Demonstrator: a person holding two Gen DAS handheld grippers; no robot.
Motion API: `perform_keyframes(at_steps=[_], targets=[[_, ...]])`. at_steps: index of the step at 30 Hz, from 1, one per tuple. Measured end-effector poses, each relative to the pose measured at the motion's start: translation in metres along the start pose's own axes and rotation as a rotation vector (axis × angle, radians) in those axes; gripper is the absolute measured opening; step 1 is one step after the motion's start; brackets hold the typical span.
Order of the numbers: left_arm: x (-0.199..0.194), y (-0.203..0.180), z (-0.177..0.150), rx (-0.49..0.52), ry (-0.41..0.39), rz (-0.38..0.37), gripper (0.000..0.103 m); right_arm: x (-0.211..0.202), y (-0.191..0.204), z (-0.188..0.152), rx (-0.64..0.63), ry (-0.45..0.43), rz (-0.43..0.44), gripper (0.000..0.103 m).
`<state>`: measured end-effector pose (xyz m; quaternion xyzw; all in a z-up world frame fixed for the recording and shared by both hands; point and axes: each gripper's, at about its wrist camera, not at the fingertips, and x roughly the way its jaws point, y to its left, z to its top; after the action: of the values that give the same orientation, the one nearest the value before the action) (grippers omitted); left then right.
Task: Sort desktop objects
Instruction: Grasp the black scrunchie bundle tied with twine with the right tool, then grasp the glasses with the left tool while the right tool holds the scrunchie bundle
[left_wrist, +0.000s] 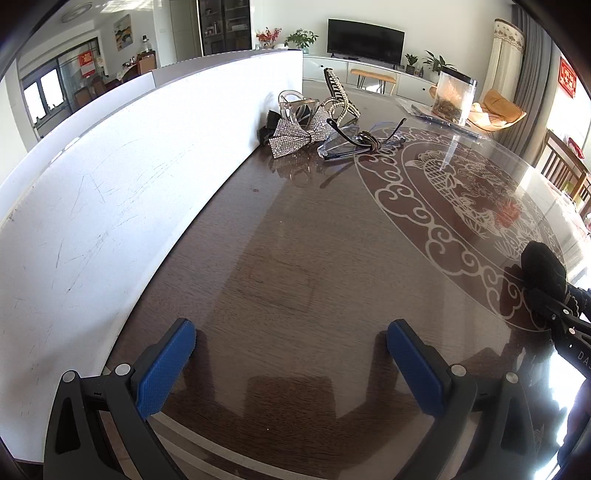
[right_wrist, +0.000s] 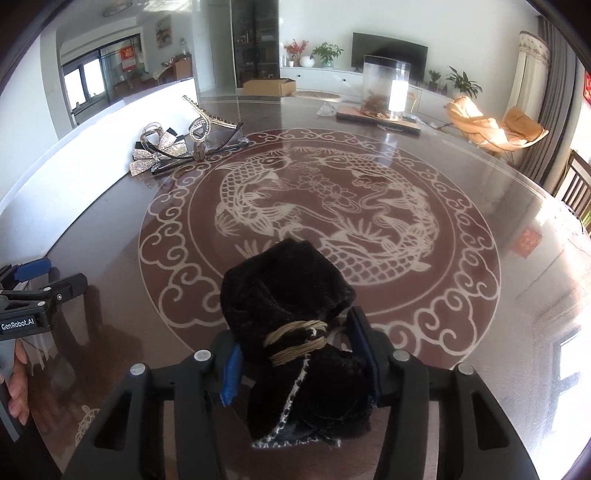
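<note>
My right gripper (right_wrist: 299, 358) is shut on a black furry bow (right_wrist: 288, 291) tied with tan cord, held over the patterned table centre; the bow also shows at the right of the left wrist view (left_wrist: 543, 266). My left gripper (left_wrist: 291, 354) is open and empty, low over the table beside the white board (left_wrist: 110, 206). At the board's far end lies a pile: a rhinestone bow clip (left_wrist: 299, 134), a clear claw clip (left_wrist: 295, 105), a rhinestone hair clip (left_wrist: 341, 98), and glasses with a brown hair tie (left_wrist: 354, 142). The pile also shows in the right wrist view (right_wrist: 184, 144).
A glass-topped round table with a fish pattern (right_wrist: 321, 206). A clear jar (right_wrist: 384, 86) stands on a flat board at the far side. Chairs (right_wrist: 576, 184) stand past the right edge. The left gripper shows at the left of the right wrist view (right_wrist: 37, 291).
</note>
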<state>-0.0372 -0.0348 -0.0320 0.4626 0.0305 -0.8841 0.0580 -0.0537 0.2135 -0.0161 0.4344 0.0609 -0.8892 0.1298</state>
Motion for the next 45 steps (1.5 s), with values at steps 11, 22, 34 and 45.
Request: perform_keyframes(at_steps=[11,22,34,45], targets=[[0.0,0.0,0.0,-0.001,0.0,0.0,0.103,0.01,0.008,-0.001,-0.029,0.044,0.009,0.103],[0.0,0.001,0.0,-0.001,-0.001,0.0,0.103,0.01,0.008,-0.001,-0.028,0.044,0.009,0.103],[0.0,0.001,0.001,0.008,0.006,-0.007,0.103,0.01,0.008,-0.001,-0.028,0.044,0.009,0.103],[-0.003,-0.011,0.107,0.203,-0.104,-0.172,0.103,0.01,0.008,-0.001,-0.029,0.044,0.009,0.103]])
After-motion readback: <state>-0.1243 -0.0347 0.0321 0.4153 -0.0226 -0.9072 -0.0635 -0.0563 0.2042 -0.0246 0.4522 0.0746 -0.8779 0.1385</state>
